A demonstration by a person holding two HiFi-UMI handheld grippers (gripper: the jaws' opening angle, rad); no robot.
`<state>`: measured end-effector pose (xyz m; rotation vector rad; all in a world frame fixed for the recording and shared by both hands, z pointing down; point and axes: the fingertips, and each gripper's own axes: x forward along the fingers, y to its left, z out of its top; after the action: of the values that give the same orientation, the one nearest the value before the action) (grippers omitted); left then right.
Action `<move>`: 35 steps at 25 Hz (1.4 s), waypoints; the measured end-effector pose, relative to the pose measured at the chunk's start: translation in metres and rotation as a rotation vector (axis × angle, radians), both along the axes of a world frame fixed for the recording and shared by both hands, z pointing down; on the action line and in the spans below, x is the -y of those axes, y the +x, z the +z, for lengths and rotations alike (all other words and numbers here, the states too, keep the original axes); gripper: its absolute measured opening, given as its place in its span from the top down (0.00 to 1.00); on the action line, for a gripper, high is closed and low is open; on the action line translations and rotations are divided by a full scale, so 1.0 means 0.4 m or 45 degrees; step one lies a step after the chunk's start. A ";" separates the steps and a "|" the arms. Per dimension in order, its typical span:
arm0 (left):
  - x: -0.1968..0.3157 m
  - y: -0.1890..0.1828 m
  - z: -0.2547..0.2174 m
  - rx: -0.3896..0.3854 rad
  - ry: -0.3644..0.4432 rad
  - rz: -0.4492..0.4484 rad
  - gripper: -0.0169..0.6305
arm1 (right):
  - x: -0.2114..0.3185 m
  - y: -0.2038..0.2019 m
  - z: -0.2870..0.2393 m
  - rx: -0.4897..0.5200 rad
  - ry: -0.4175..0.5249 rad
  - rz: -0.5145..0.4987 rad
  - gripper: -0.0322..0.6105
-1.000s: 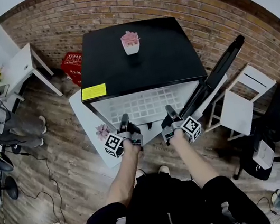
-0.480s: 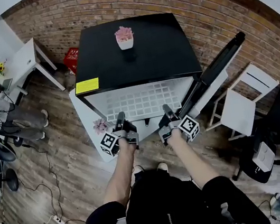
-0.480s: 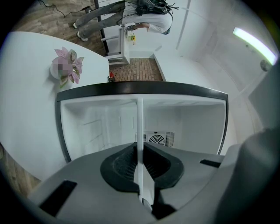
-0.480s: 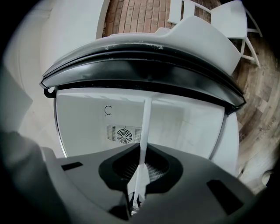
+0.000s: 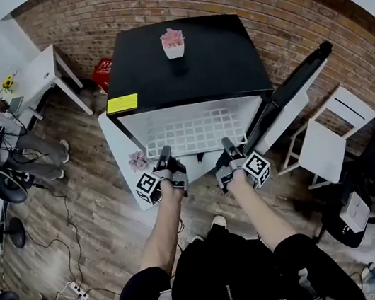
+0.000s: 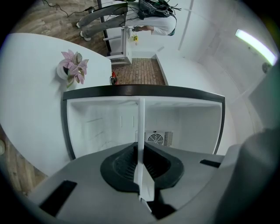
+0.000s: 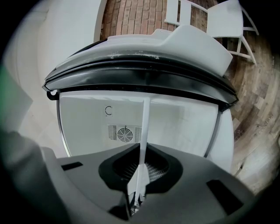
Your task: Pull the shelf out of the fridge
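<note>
One black fridge [image 5: 182, 60] sat against the brick wall [image 5: 148, 5], its door [image 5: 299, 90] swung open on the right. The white wire shelf [image 5: 191, 132] stuck partway out of the front, lying flat. The left gripper [image 5: 165, 154] and right gripper [image 5: 227, 145] were each pinched tight on its thin front edge, side by side. A little pink potted plant [image 5: 173, 42] sat on top of the fridge.
</note>
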<state>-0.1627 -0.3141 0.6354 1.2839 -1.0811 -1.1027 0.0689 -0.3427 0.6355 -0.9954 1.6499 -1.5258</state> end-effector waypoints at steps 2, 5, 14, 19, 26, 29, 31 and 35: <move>-0.010 0.003 0.001 -0.007 -0.002 0.010 0.92 | -0.009 0.001 -0.001 -0.001 -0.001 -0.001 0.91; -0.015 0.005 -0.001 -0.017 -0.002 0.023 0.92 | -0.015 0.003 -0.004 -0.005 -0.006 0.001 0.91; -0.031 0.008 -0.002 -0.023 0.001 0.057 0.92 | -0.030 0.007 -0.008 -0.021 0.007 0.022 0.91; -0.040 0.011 0.001 -0.031 0.006 0.066 0.92 | -0.040 0.010 0.000 -0.025 0.010 0.027 0.91; -0.047 0.013 -0.005 -0.038 0.006 0.068 0.92 | -0.047 0.014 -0.007 -0.038 0.009 0.031 0.91; -0.048 0.013 -0.006 -0.042 0.003 0.073 0.92 | -0.049 0.012 -0.009 -0.037 0.013 0.028 0.91; -0.047 0.013 -0.005 -0.041 0.001 0.074 0.92 | -0.049 0.013 -0.011 -0.037 0.010 0.027 0.90; -0.051 0.015 -0.009 -0.047 0.001 0.074 0.92 | -0.054 0.015 -0.009 -0.043 -0.002 0.030 0.90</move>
<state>-0.1565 -0.2935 0.6318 1.2832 -1.0101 -1.0786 0.0748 -0.3211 0.6318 -1.0431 1.6553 -1.5025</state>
